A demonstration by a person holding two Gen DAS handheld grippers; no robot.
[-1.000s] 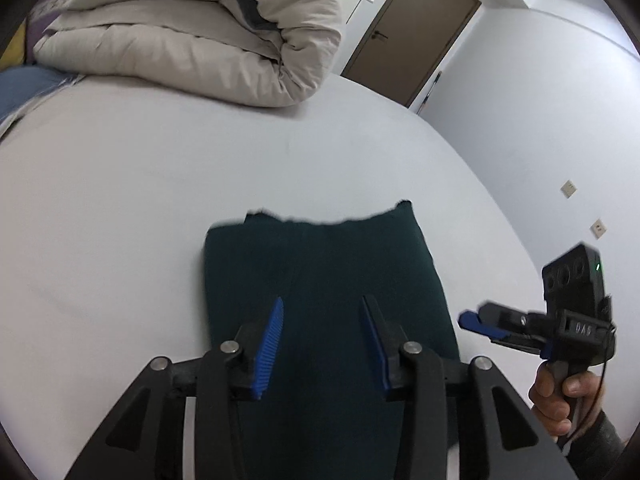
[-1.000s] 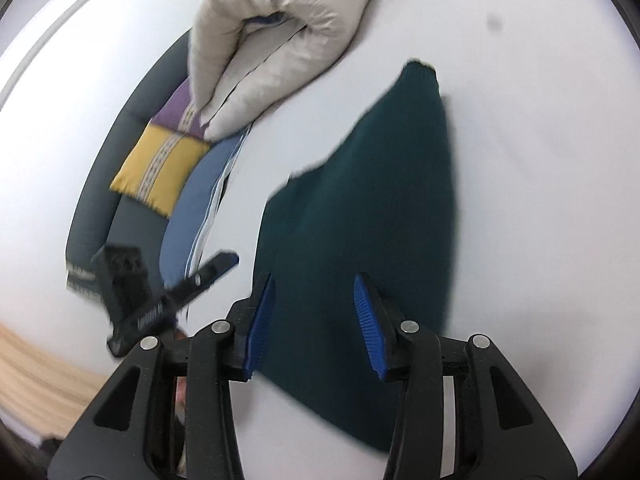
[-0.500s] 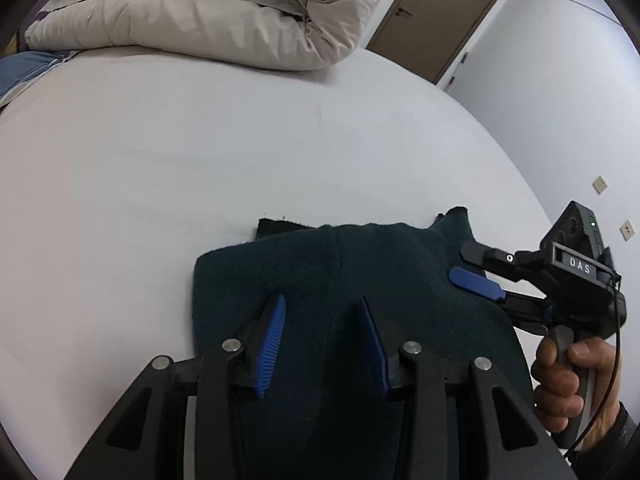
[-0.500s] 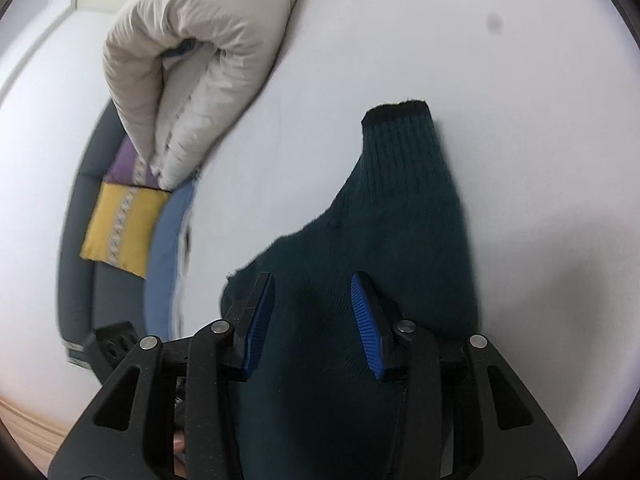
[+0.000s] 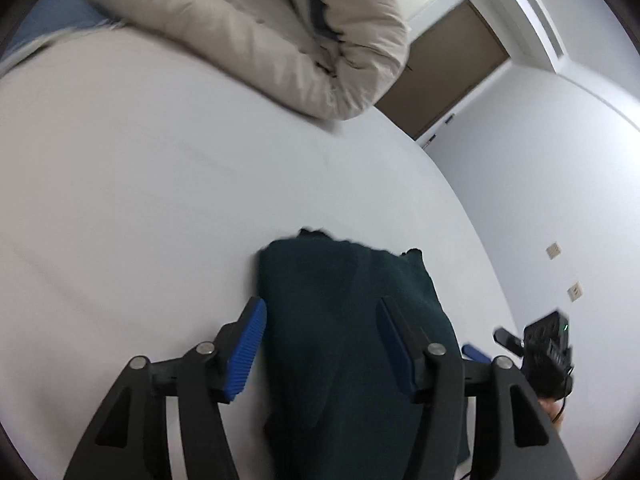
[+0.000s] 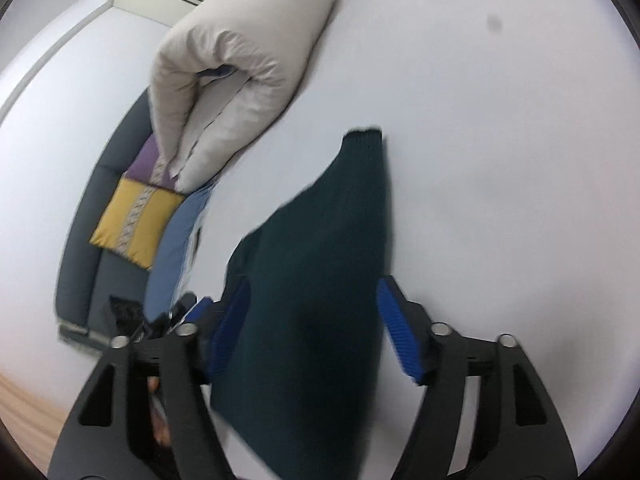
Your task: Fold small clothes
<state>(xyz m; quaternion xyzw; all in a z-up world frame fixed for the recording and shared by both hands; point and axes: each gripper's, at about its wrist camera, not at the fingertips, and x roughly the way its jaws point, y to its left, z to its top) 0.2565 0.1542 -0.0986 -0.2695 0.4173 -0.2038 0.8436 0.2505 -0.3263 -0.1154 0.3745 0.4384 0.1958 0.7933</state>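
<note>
Both tongs have just been opening. The left tongs (image 5: pixel 322 350) and right tongs (image 6: pixel 314 332) stand apart, pads clear of the dark green knit garment (image 6: pixel 320 264) between them. It lies on the white bed (image 5: pixel 140 200), below the rolled beige duvet (image 5: pixel 260 28) at upper frame.

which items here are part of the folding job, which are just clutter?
Job:
- dark green knit garment, flat on the white bed sheet
- left gripper, jaws just opened
- right gripper, jaws just opened

Lying about:
- beige duvet, rolled up
- yellow cushion
- purple cushion
- blue cloth
</note>
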